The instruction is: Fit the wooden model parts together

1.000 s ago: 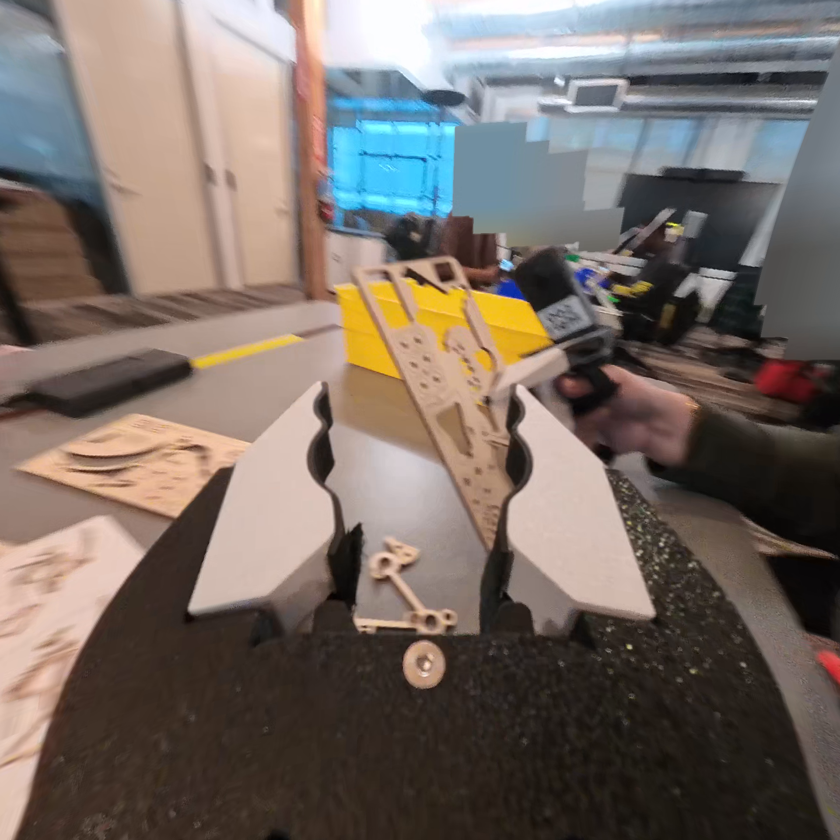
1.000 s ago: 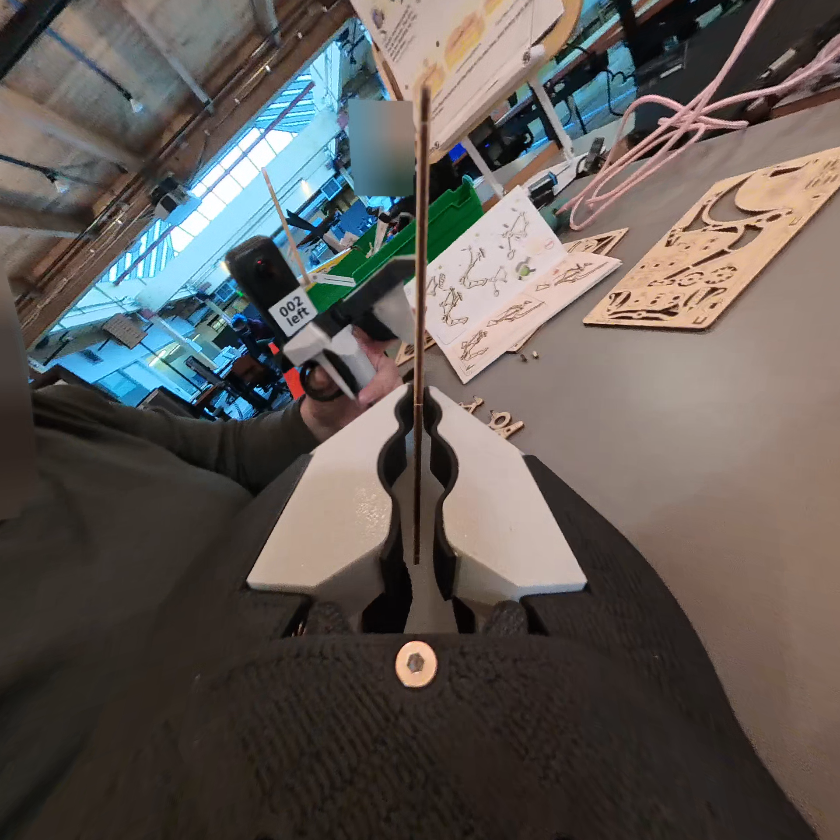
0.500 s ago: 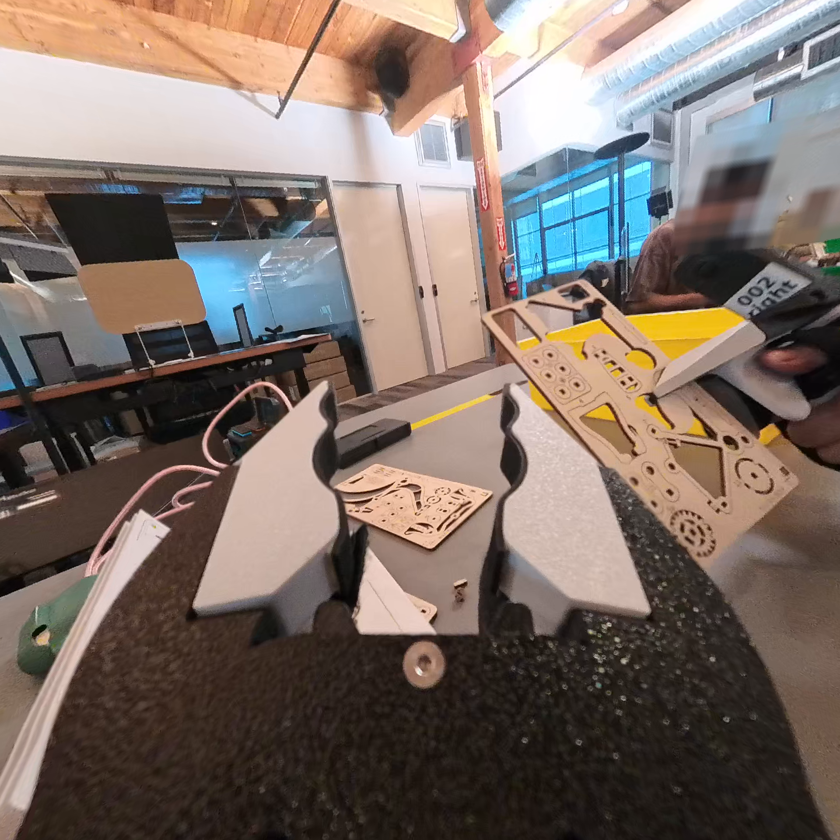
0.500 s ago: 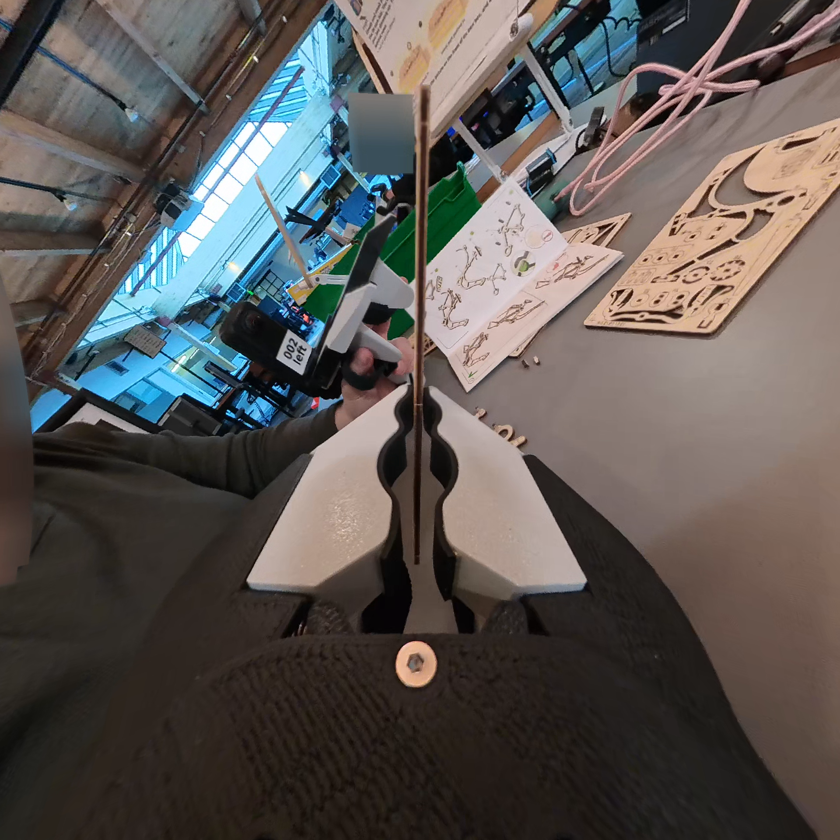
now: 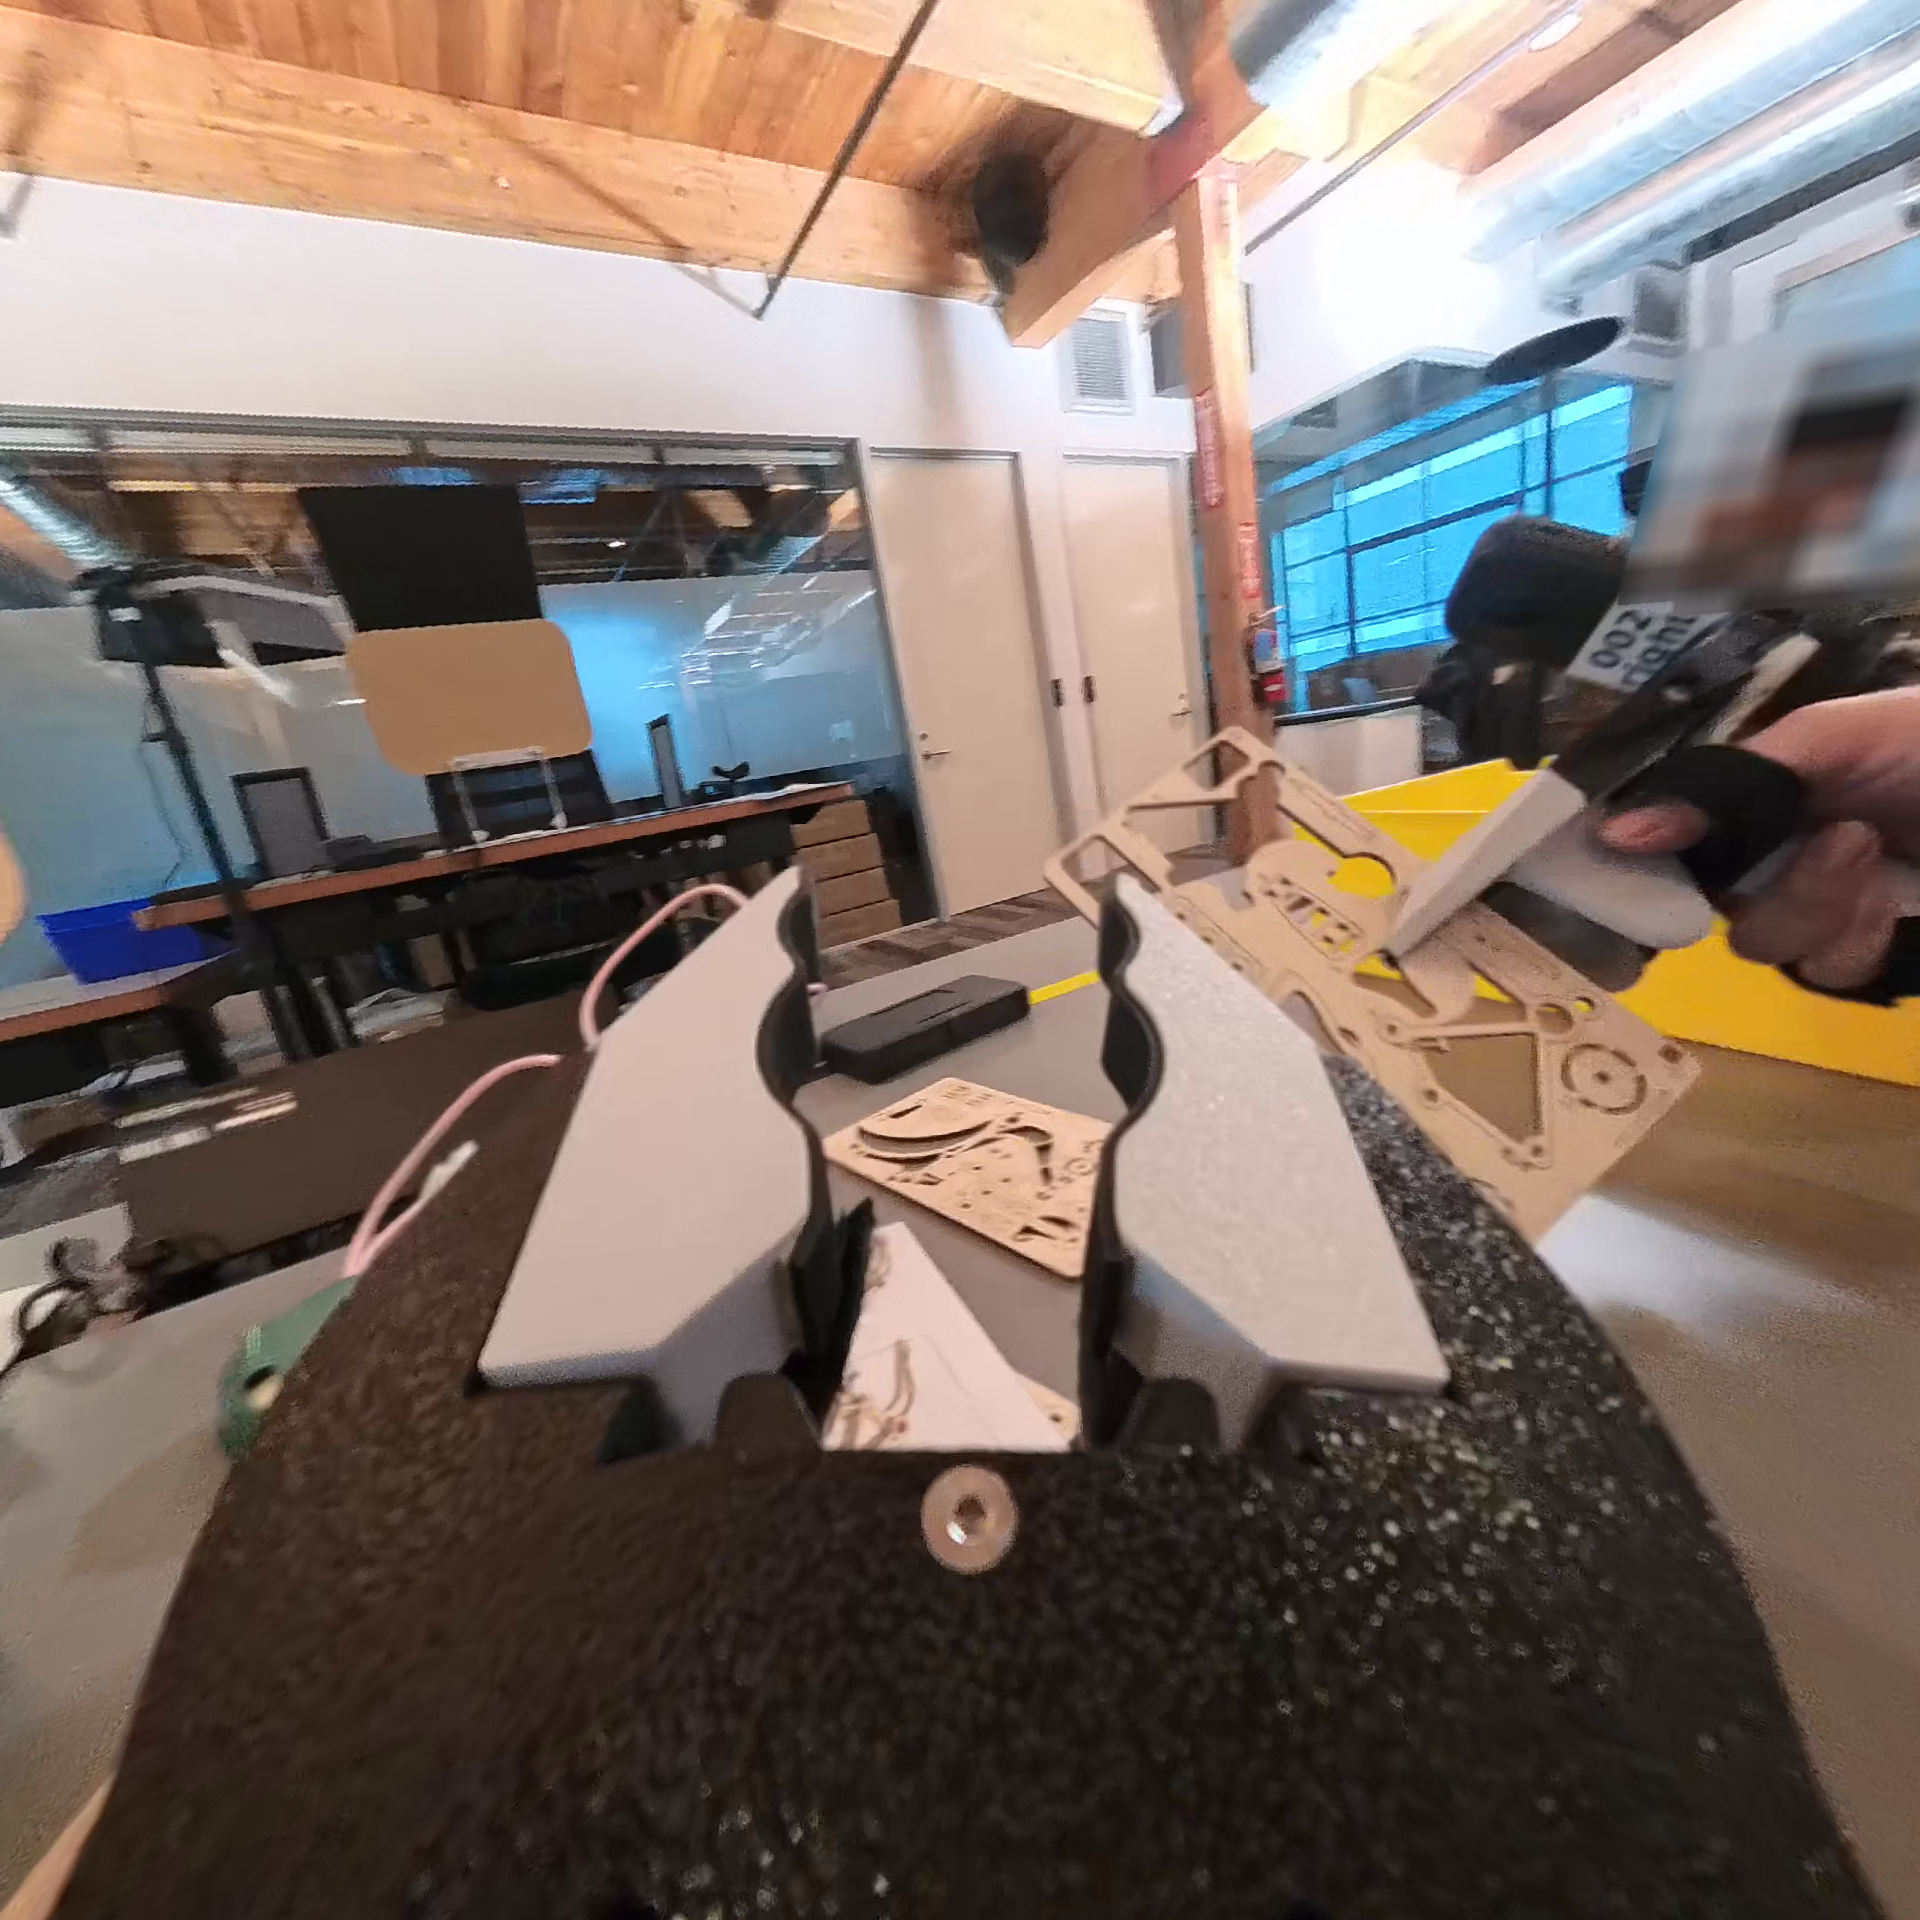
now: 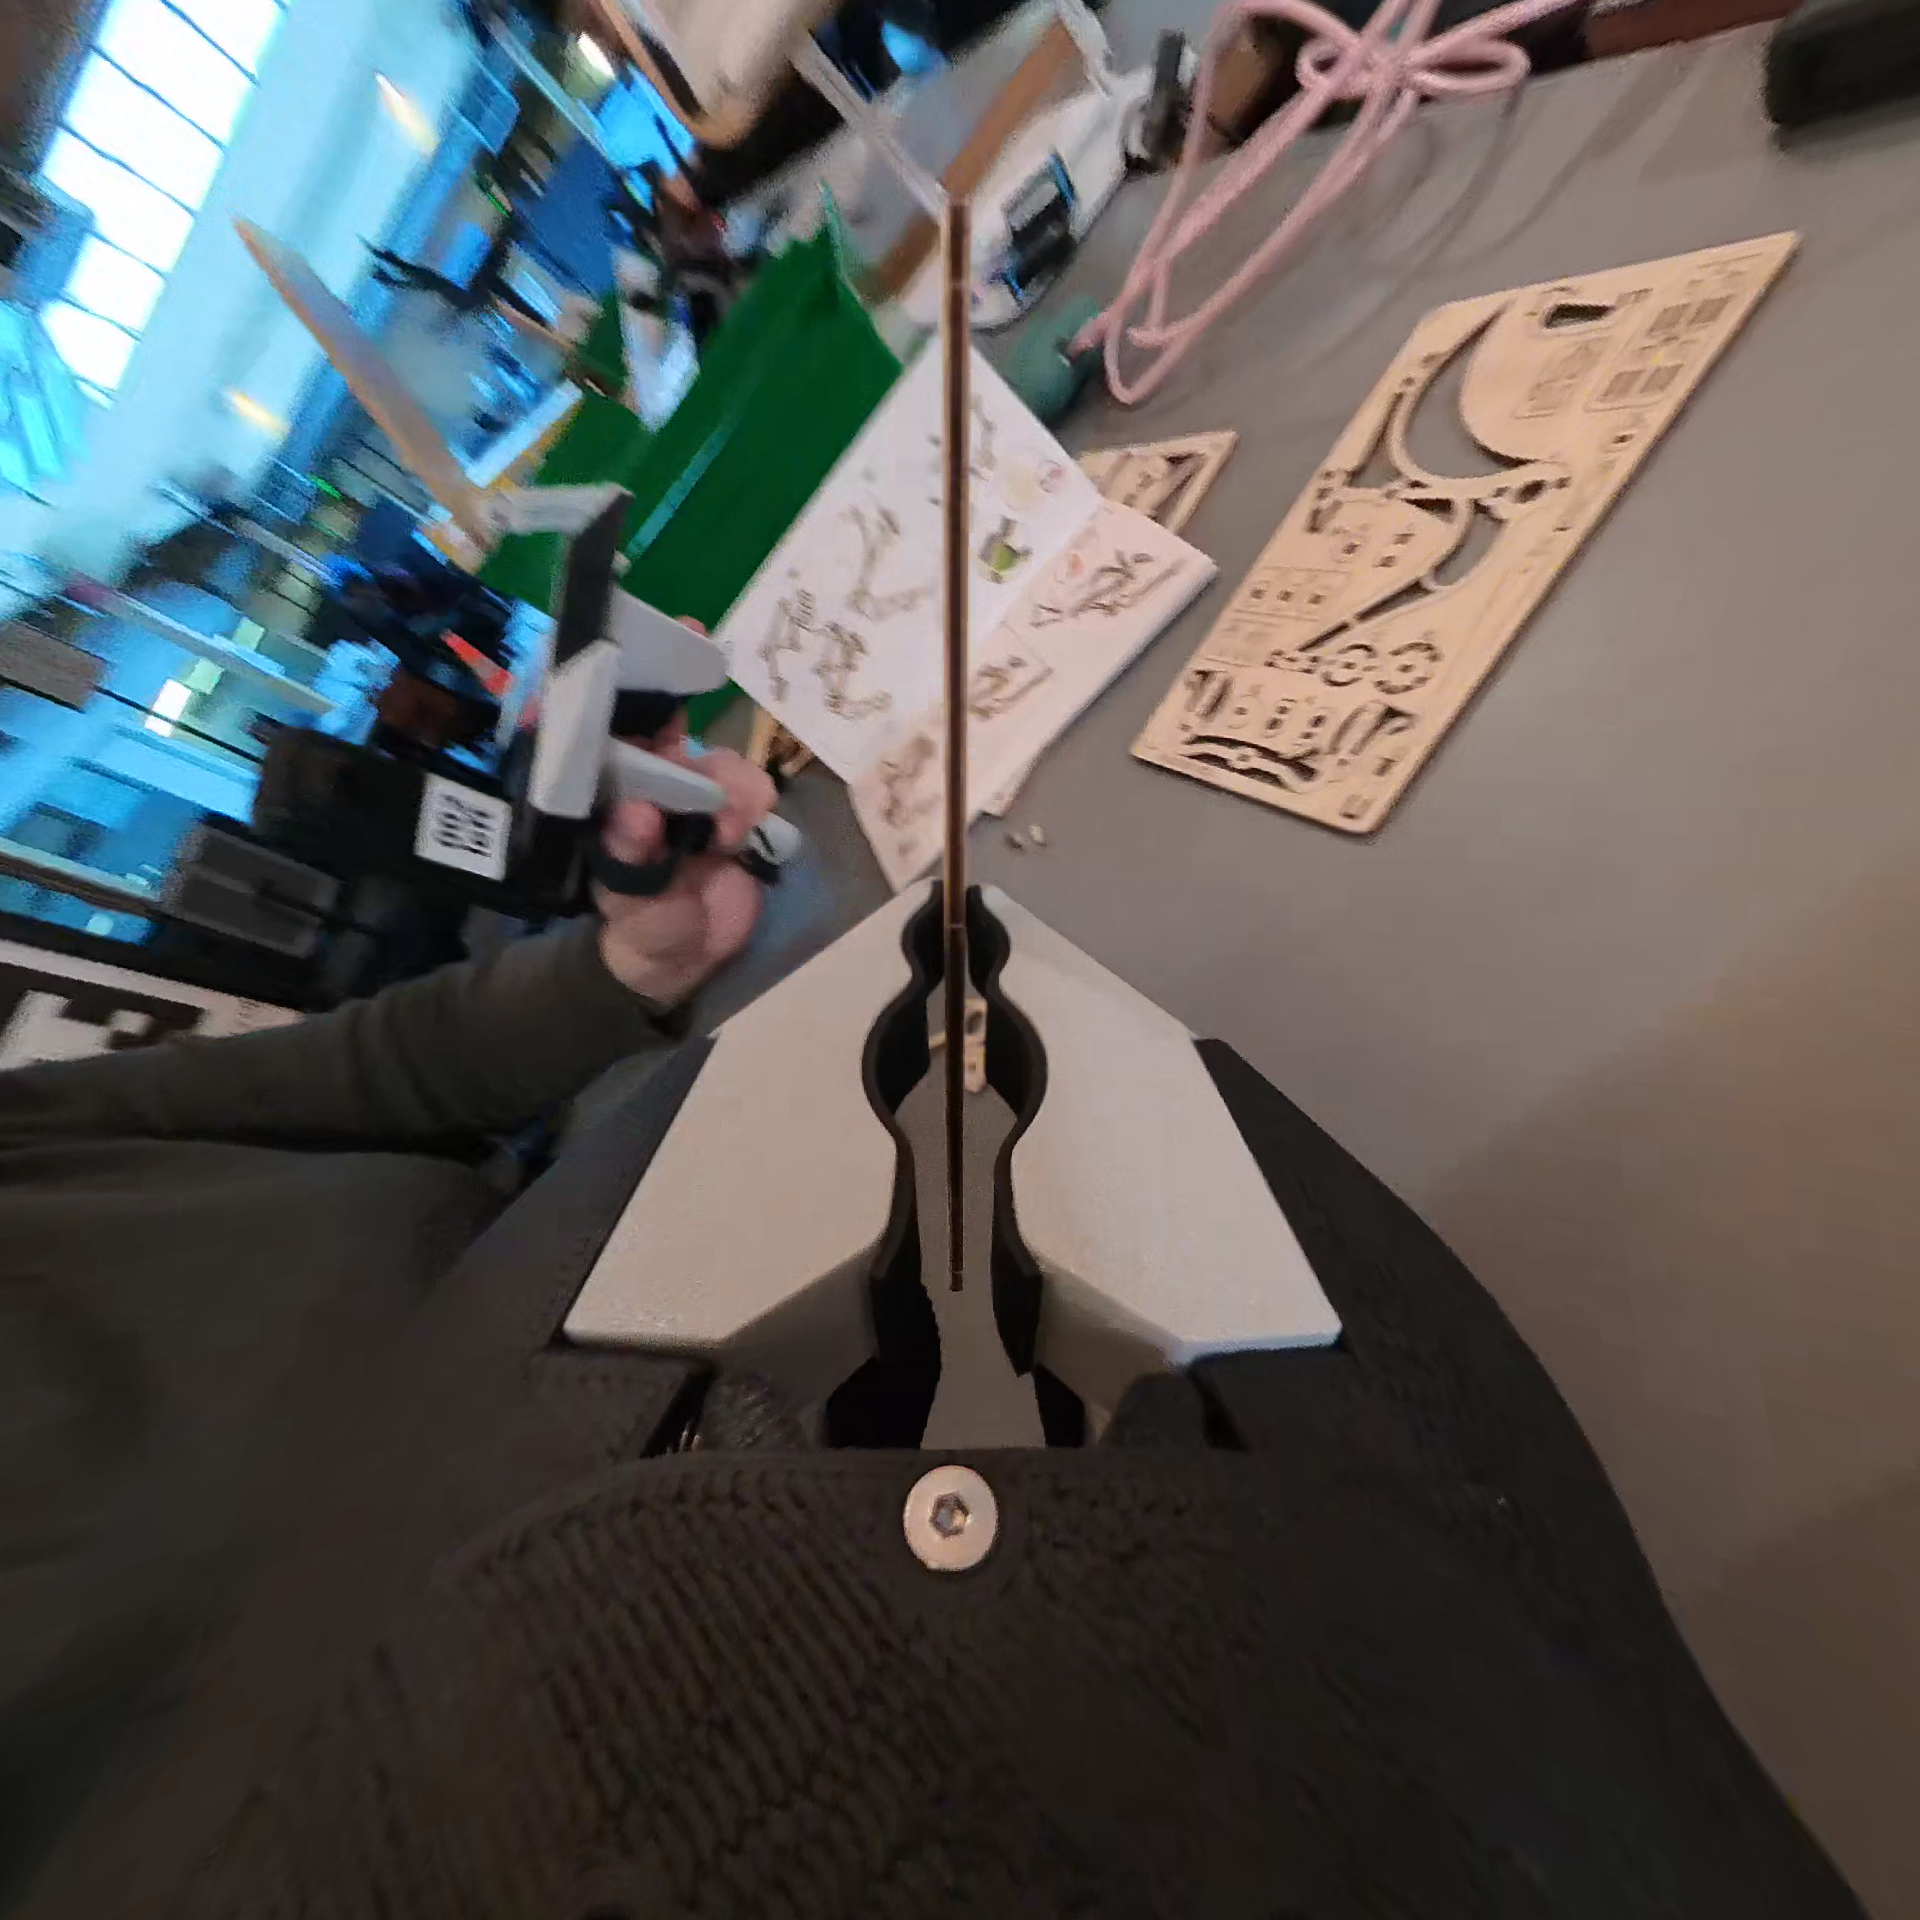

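Fingers [image 6: 1122,1143] of the right gripper [image 6: 954,914] pinch a thin wooden parts sheet [image 6: 956,582] edge-on between them while the left gripper [image 5: 951,1013], spread and empty, sits just beside its face [image 5: 1455,1049]; a careless push could snap it.

Wooden sheet [image 6: 1455,540] flat on table [image 6: 1558,1039], booklet [image 6: 935,623] just left, cable [image 6: 1299,156] behind both.

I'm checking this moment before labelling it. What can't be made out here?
- Right wrist view: the held wooden sheet shows edge-on, so its cutouts are hidden.
- Left wrist view: the left gripper covers part of the sheet on the table.
- Right wrist view: background blurred.
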`<action>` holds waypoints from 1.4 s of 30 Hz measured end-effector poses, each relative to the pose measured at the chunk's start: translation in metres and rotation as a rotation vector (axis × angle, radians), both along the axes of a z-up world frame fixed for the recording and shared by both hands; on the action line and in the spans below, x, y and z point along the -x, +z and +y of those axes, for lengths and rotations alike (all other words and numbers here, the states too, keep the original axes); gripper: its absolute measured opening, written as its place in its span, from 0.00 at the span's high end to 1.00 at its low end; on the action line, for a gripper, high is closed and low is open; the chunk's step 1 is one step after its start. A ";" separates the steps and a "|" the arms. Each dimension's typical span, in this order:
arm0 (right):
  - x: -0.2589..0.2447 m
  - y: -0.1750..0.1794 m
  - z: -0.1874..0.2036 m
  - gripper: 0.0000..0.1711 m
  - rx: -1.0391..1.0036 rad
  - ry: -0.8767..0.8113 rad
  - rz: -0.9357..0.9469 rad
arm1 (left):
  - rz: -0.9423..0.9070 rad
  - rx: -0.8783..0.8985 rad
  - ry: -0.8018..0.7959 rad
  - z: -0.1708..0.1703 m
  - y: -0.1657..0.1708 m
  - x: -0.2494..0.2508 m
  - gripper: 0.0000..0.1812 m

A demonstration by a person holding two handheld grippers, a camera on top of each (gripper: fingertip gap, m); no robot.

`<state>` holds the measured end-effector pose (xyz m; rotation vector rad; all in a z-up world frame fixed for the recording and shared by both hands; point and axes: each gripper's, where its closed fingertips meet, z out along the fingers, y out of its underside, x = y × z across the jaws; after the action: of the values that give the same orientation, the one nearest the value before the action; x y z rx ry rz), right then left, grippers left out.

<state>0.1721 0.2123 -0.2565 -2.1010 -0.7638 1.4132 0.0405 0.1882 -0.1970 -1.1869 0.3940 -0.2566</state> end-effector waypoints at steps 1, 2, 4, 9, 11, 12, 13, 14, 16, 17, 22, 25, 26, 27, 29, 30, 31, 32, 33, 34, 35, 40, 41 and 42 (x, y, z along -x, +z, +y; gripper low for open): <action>-0.002 -0.003 0.006 0.99 -0.003 -0.001 -0.047 | 0.006 0.003 0.024 0.003 0.000 0.004 0.73; -0.005 -0.005 0.012 0.99 -0.003 -0.008 -0.089 | 0.013 0.001 0.034 0.004 0.001 0.007 0.73; -0.012 -0.010 0.025 0.99 -0.019 -0.037 -0.177 | 0.001 -0.013 0.040 0.004 0.004 0.012 0.73; -0.027 -0.021 0.048 0.99 -0.001 -0.086 -0.298 | -0.004 -0.018 0.053 0.005 0.005 0.019 0.73; -0.031 -0.024 0.053 0.99 0.042 -0.092 -0.298 | -0.003 -0.016 0.054 0.005 0.005 0.019 0.73; -0.034 -0.028 0.056 0.99 0.059 -0.104 -0.311 | 0.000 -0.015 0.054 0.005 0.005 0.019 0.73; -0.038 -0.033 0.060 0.98 0.075 -0.119 -0.331 | 0.003 -0.017 0.053 0.005 0.005 0.018 0.73; -0.042 -0.038 0.063 0.98 0.092 -0.134 -0.352 | 0.005 -0.018 0.051 0.005 0.005 0.017 0.73; -0.050 -0.048 0.070 0.96 0.107 -0.171 -0.402 | 0.009 -0.019 0.049 0.004 0.005 0.016 0.73; -0.055 -0.054 0.075 0.94 0.102 -0.206 -0.445 | 0.009 -0.017 0.047 0.004 0.004 0.016 0.73; -0.076 -0.053 0.105 0.68 -0.061 -0.444 -0.553 | 0.040 0.004 0.034 0.006 0.000 0.011 0.72; -0.071 -0.007 0.113 0.62 -0.360 -0.552 -0.462 | 0.070 -0.012 0.045 0.004 -0.002 0.008 0.72; -0.066 0.016 0.111 0.62 -0.498 -0.581 -0.388 | 0.069 -0.016 0.041 0.003 -0.001 0.007 0.72; -0.061 0.039 0.105 0.62 -0.643 -0.610 -0.308 | 0.069 -0.022 0.037 0.002 -0.001 0.006 0.72; -0.060 0.076 0.085 0.64 -0.919 -0.690 -0.178 | 0.072 -0.028 0.038 0.002 -0.001 0.005 0.73; -0.064 0.088 0.074 0.67 -1.050 -0.736 -0.147 | 0.074 -0.028 0.039 0.001 -0.001 0.005 0.73; -0.068 0.096 0.065 0.70 -1.178 -0.774 -0.151 | 0.078 -0.033 0.038 0.001 -0.001 0.004 0.73; -0.072 0.101 0.058 0.72 -1.296 -0.802 -0.181 | 0.083 -0.039 0.038 0.000 -0.002 0.004 0.73; -0.075 0.104 0.053 0.73 -1.391 -0.824 -0.215 | 0.089 -0.042 0.039 0.000 -0.002 0.003 0.73; -0.078 0.106 0.048 0.73 -1.461 -0.844 -0.234 | 0.092 -0.043 0.036 -0.001 -0.003 0.001 0.73; -0.081 0.107 0.042 0.74 -1.508 -0.867 -0.232 | 0.095 -0.044 0.028 -0.002 -0.003 -0.001 0.73; -0.074 0.084 0.031 0.75 -1.515 -0.816 -0.184 | 0.086 -0.016 -0.029 -0.004 -0.012 -0.011 0.74; -0.072 0.078 0.033 0.75 -1.511 -0.798 -0.205 | 0.089 -0.006 -0.043 -0.003 -0.014 -0.013 0.74; -0.071 0.073 0.035 0.75 -1.513 -0.782 -0.226 | 0.089 0.008 -0.050 -0.001 -0.016 -0.014 0.74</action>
<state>0.2429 0.2476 -0.1831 -1.0348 -0.6108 -0.0207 0.0545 0.1875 -0.2127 -1.1999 0.5010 -0.2493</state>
